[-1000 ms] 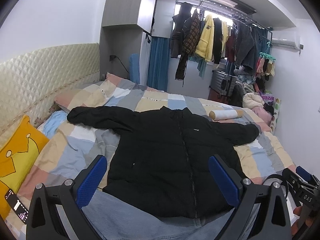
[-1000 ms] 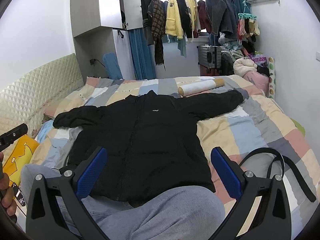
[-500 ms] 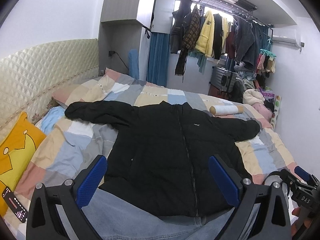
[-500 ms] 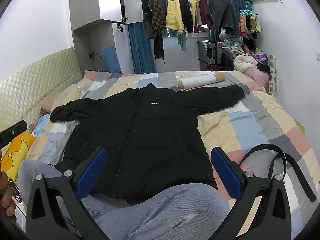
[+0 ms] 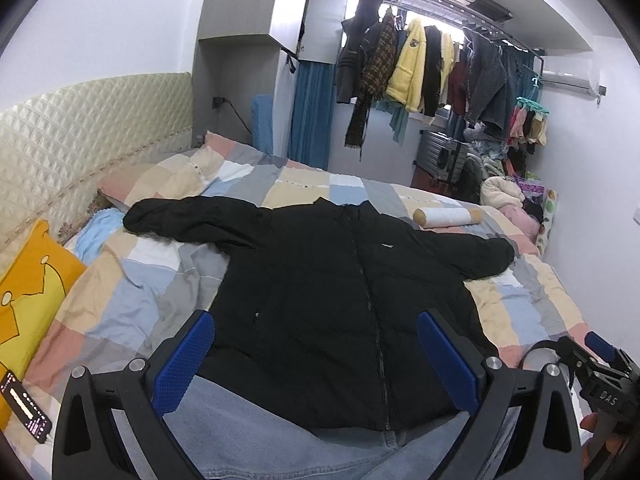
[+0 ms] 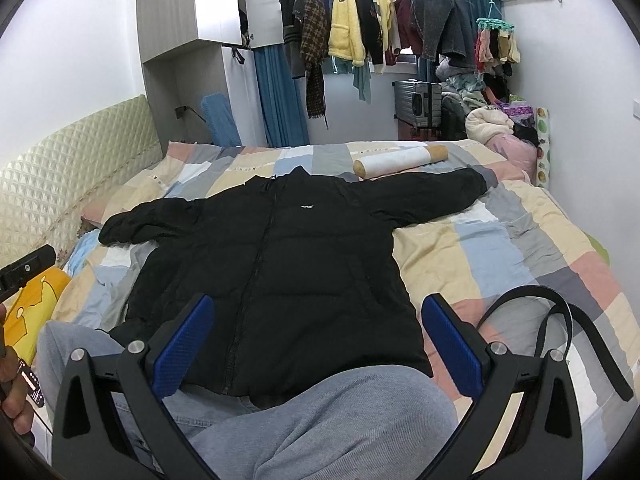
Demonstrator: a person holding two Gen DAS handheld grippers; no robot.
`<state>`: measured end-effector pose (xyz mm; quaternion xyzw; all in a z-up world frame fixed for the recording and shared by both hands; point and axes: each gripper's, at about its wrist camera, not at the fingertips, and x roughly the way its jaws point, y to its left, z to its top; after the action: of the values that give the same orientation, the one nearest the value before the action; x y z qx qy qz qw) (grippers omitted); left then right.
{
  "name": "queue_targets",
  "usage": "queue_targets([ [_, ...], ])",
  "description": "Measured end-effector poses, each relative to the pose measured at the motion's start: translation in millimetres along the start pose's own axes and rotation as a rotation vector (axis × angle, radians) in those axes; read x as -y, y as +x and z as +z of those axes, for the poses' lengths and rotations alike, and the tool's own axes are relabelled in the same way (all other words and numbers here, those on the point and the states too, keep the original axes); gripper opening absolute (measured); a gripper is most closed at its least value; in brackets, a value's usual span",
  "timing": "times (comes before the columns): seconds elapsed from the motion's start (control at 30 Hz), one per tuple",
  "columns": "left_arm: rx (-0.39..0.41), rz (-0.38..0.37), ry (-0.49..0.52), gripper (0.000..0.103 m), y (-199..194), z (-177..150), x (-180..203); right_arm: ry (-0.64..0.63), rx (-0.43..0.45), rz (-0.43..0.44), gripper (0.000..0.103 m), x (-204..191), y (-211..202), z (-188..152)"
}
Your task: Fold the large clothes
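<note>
A black puffer jacket [image 5: 340, 280] [image 6: 280, 256] lies flat and zipped on the patchwork bed, front up, both sleeves spread out to the sides. Its hem rests against a person's knees in grey jeans [image 6: 320, 420]. My left gripper [image 5: 316, 360] is open above the hem, holding nothing. My right gripper [image 6: 316, 348] is open too, also over the hem near the knees. The right gripper [image 5: 604, 376] shows at the lower right edge of the left wrist view.
The checked bedspread [image 6: 500, 248] has a paper roll [image 6: 400, 160] behind the collar and a black strap [image 6: 560, 320] at right. A yellow pillow [image 5: 28, 280] and a phone [image 5: 26, 408] lie left. Hanging clothes [image 6: 360, 24] and a suitcase [image 6: 418, 104] stand behind.
Both views have tilted slightly, so the jacket sits a little lower and nearer in frame. The jacket itself has not moved and both grippers stay open.
</note>
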<state>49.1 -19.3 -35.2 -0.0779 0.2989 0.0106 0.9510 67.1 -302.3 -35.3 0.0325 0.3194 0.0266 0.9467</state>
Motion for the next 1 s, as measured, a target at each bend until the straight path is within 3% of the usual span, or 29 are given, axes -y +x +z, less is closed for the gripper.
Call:
queue_targets([
  [0.67,0.013,-0.017,0.002,0.102,8,-3,8,-0.016,-0.014,0.036,0.103,-9,3,8],
  [1.0,0.095,-0.071,0.004,0.102,12,33,22,0.043,0.046,0.074,0.103,-2,2,42],
])
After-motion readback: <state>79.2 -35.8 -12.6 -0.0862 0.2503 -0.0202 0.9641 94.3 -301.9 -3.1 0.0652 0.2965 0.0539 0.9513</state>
